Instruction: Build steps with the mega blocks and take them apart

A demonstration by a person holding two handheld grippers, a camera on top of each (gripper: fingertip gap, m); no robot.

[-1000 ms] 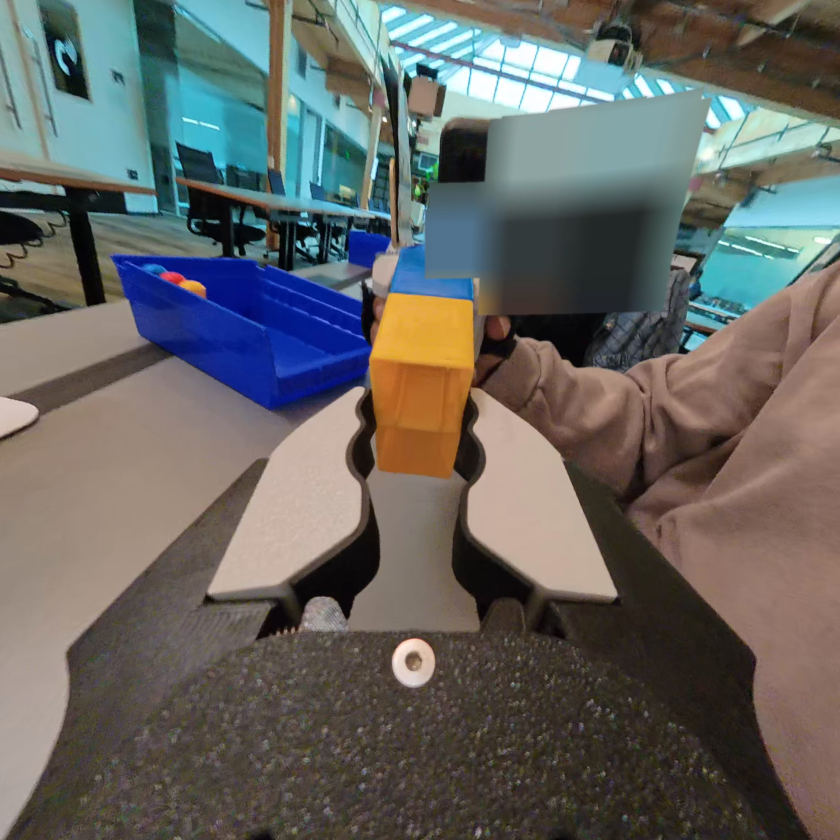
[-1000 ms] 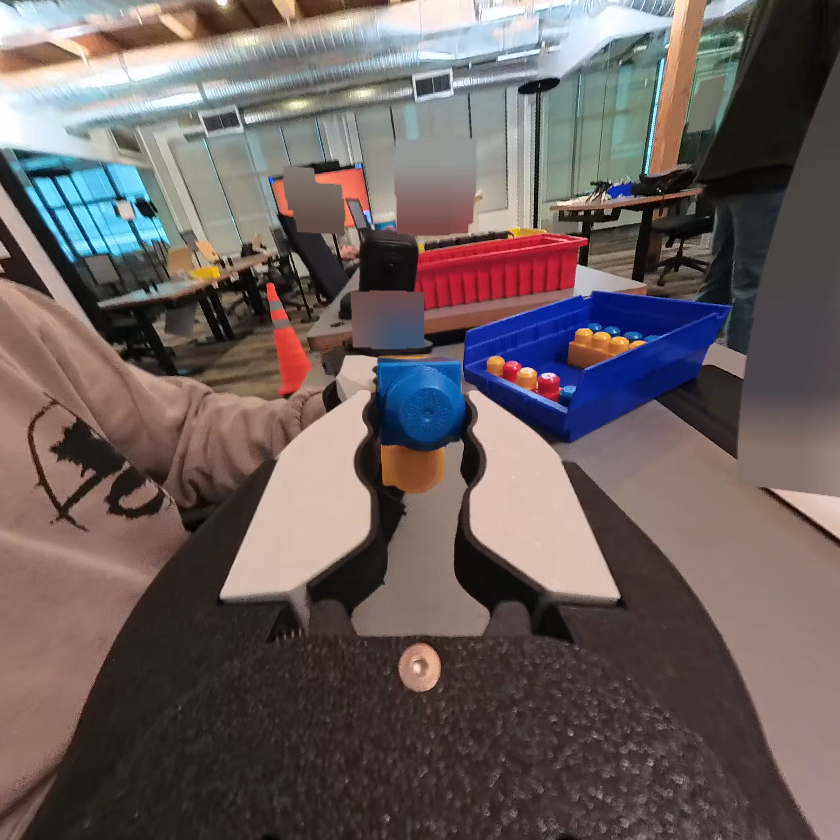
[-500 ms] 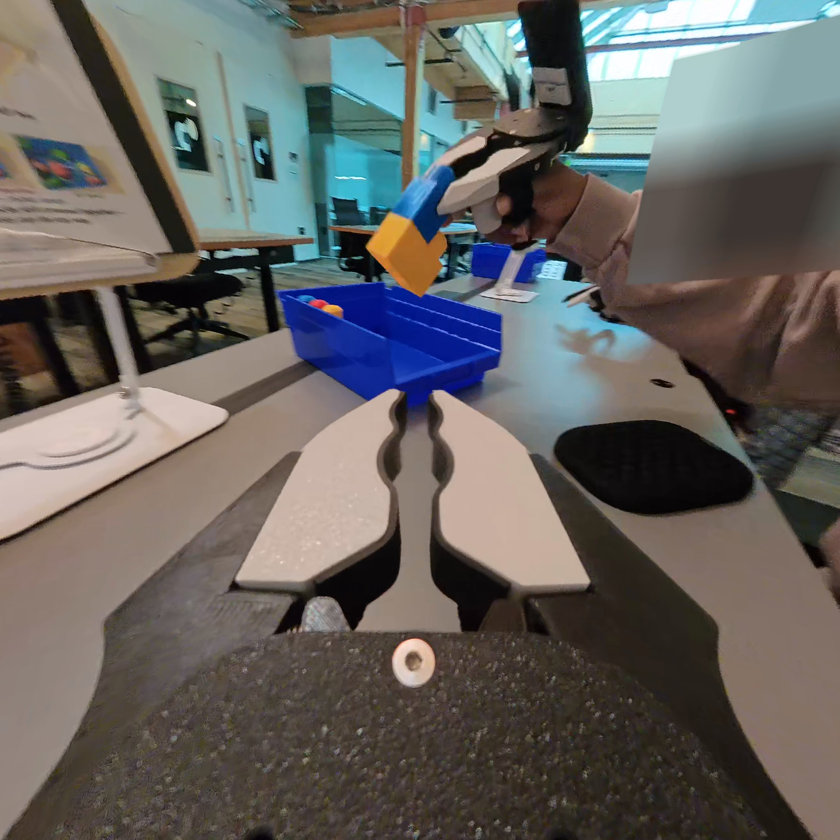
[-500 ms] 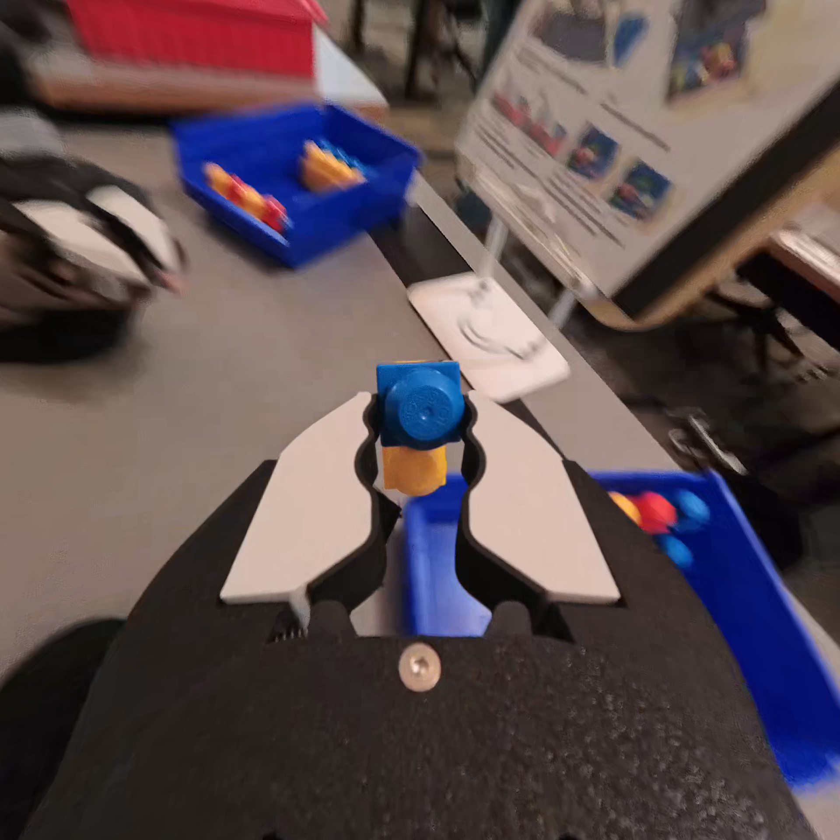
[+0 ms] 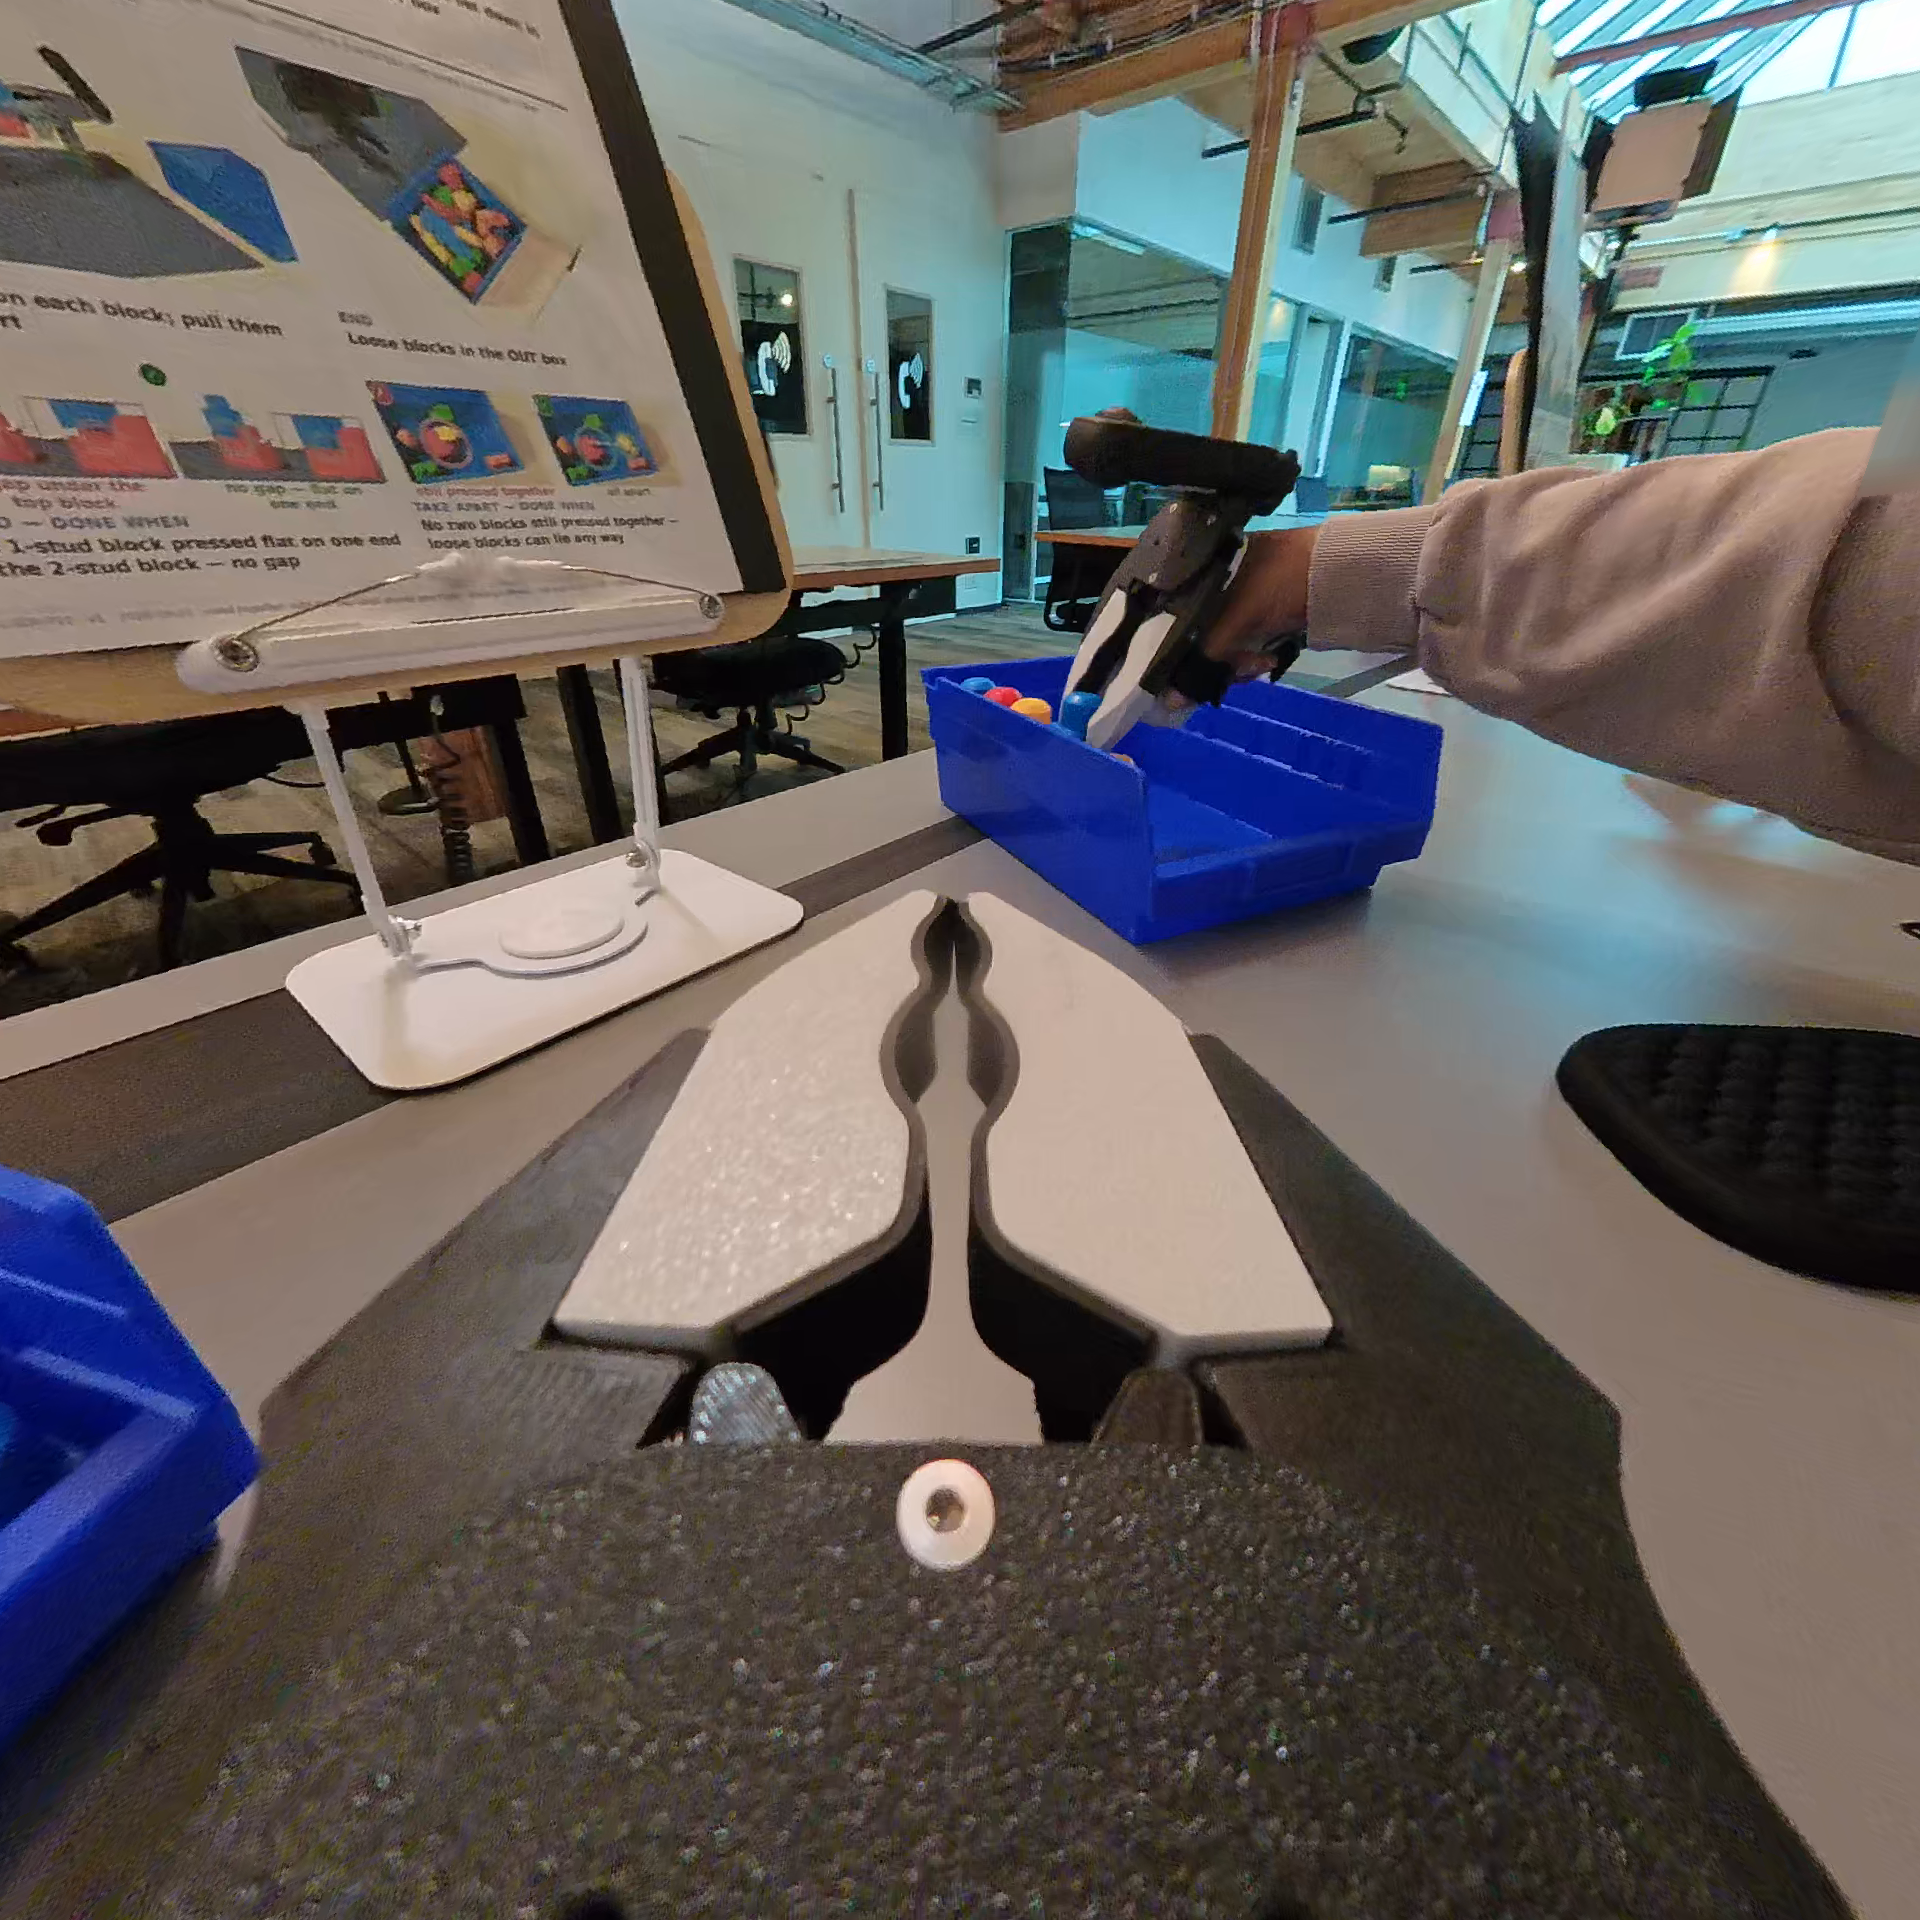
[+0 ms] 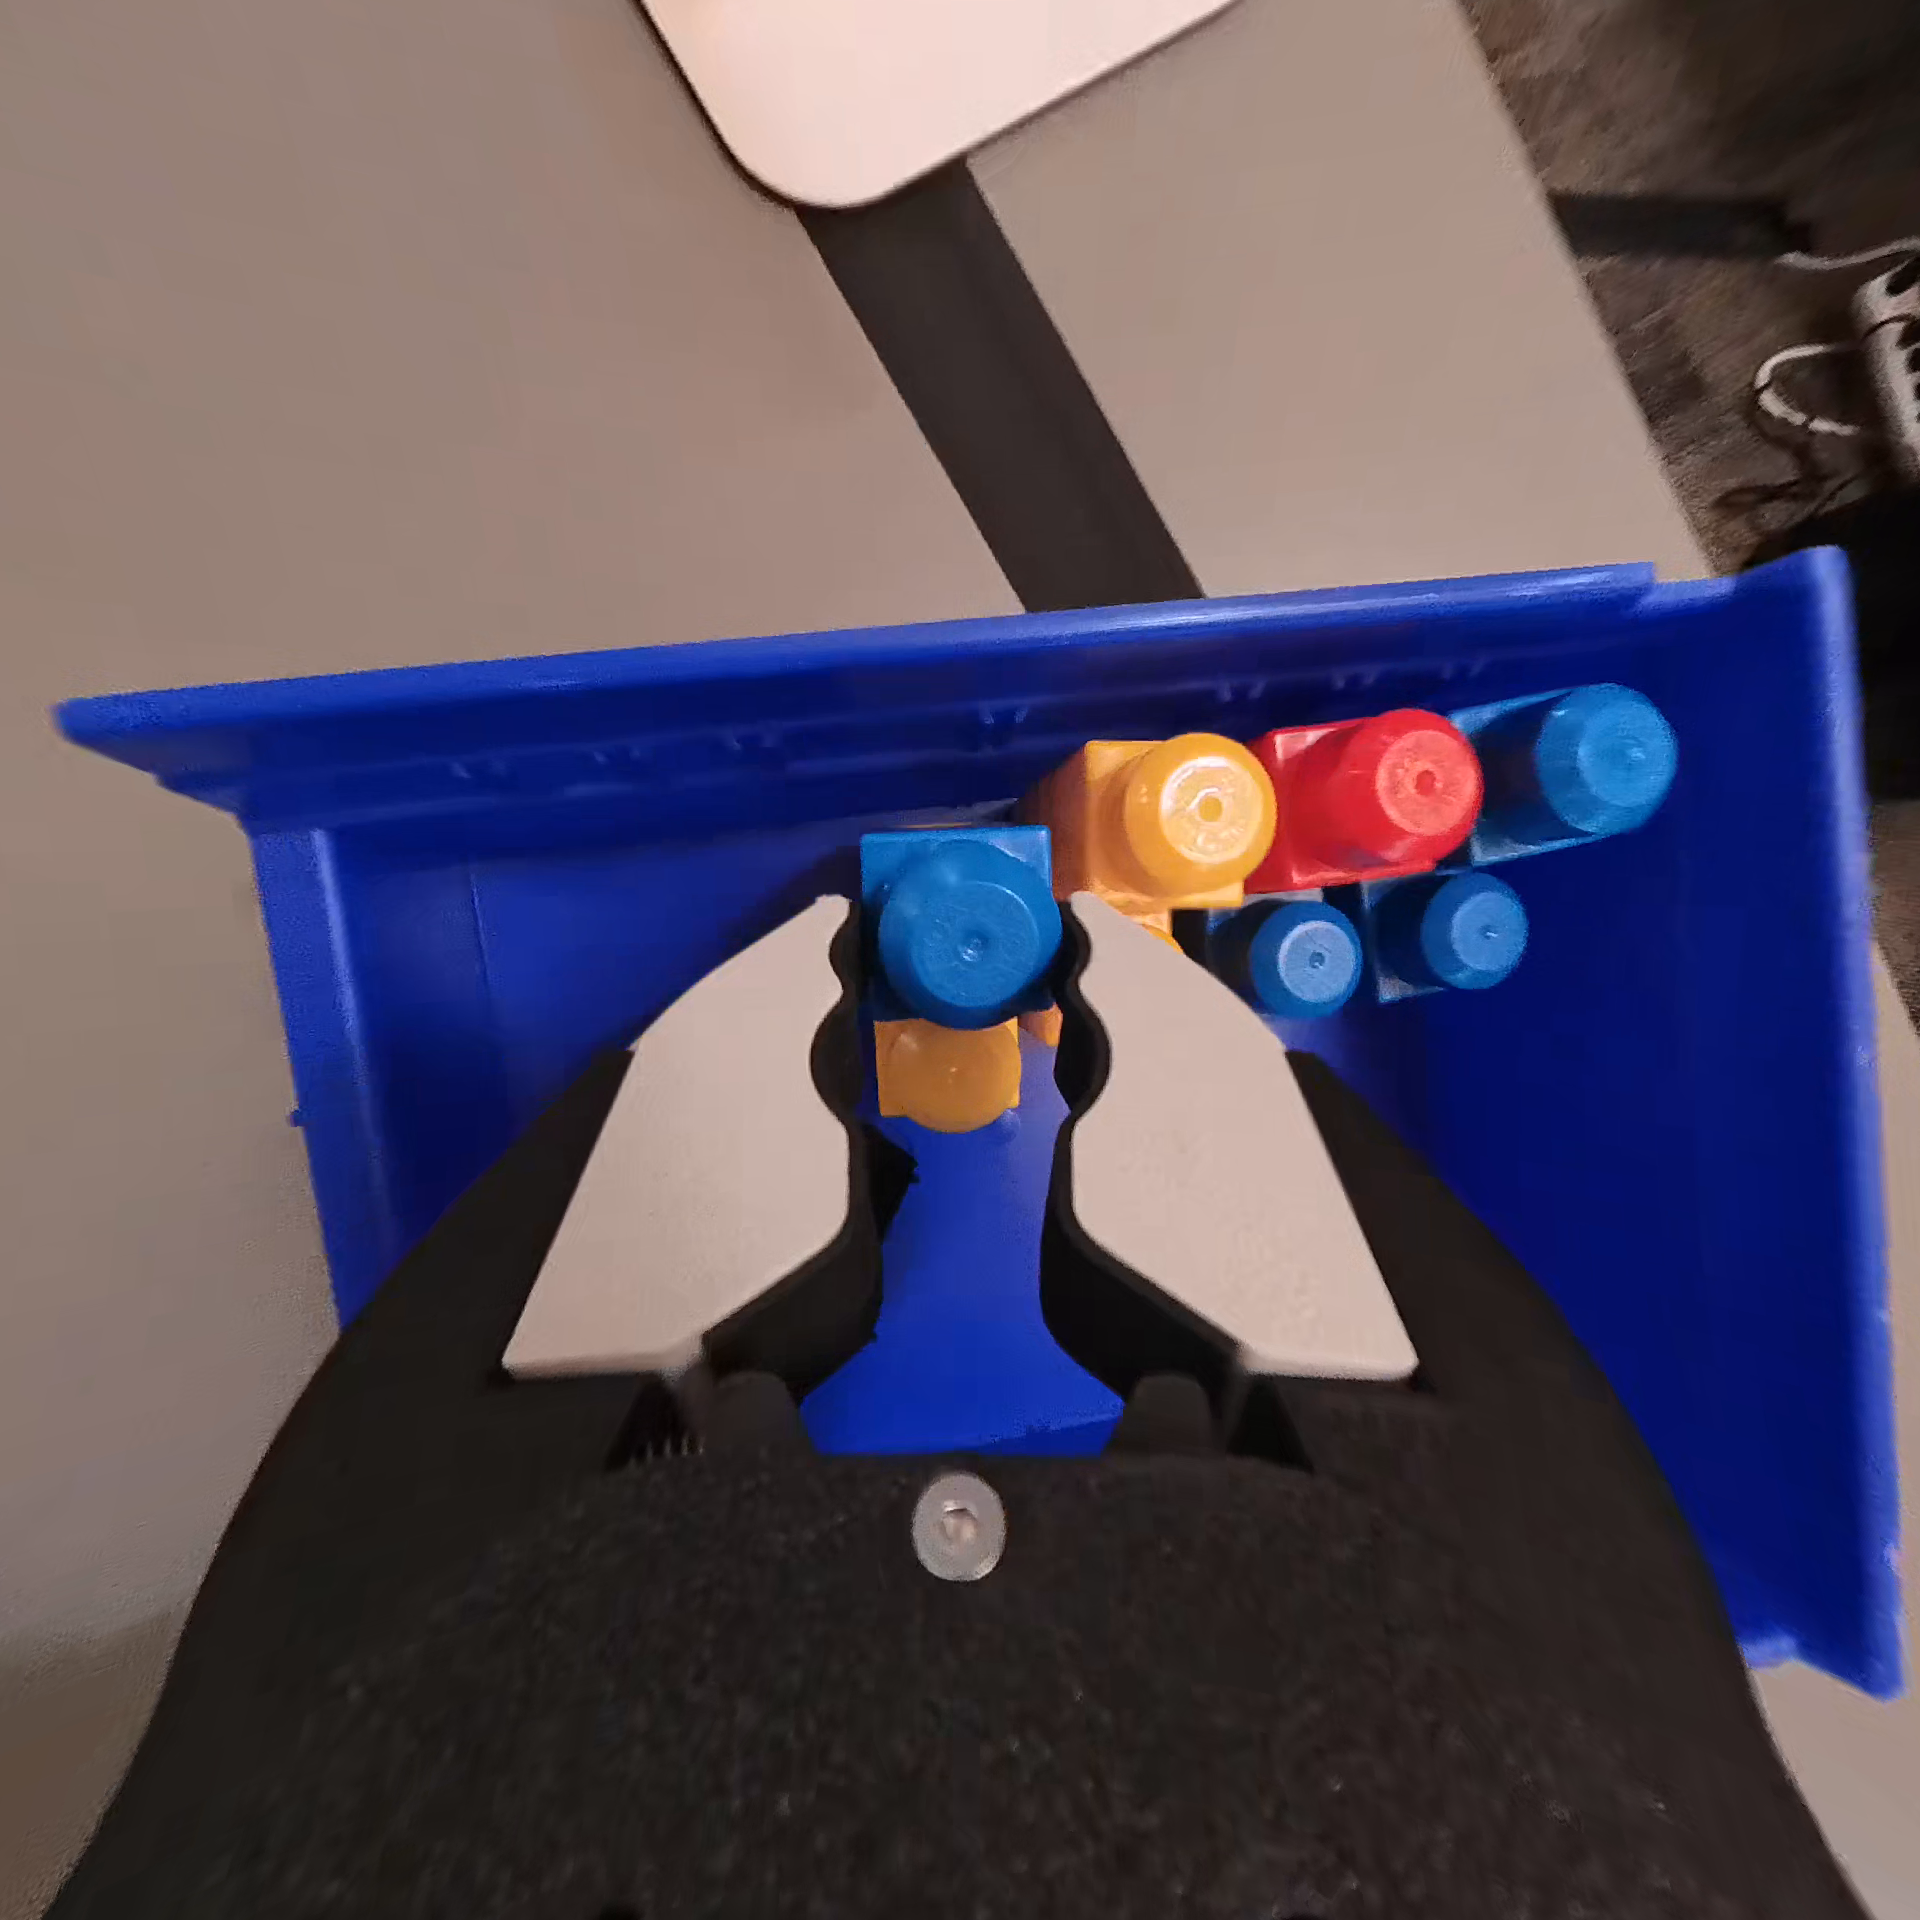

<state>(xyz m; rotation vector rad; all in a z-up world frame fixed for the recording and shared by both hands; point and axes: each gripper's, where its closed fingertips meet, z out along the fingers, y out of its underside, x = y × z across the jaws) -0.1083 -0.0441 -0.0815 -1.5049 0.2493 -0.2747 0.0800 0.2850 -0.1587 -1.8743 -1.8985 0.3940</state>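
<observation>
My right gripper (image 6: 956, 909) is shut on a blue one-stud block (image 6: 966, 940) that is pressed onto a yellow block (image 6: 945, 1081). It holds the pair low inside a blue bin (image 6: 623, 707), next to loose yellow (image 6: 1195, 810), red (image 6: 1382, 790) and blue blocks (image 6: 1590, 758). In the left wrist view the right gripper (image 5: 1101, 717) points down into that blue bin (image 5: 1247, 873) at the back of the table. My left gripper (image 5: 951, 920) is shut and empty, low over the grey table.
An instruction board on a white stand (image 5: 540, 956) stands at the left. A black pad (image 5: 1766, 1143) lies at the right. The corner of a second blue bin (image 5: 94, 1455) sits close at the lower left. A sleeved arm (image 5: 1610, 623) reaches across at the right. My right fingertips sit around 40 cm from my left ones.
My left gripper let go of the yellow block, shut, and moved away low over the table. My right gripper carried the joined blue and yellow blocks over and down into the blue bin.
</observation>
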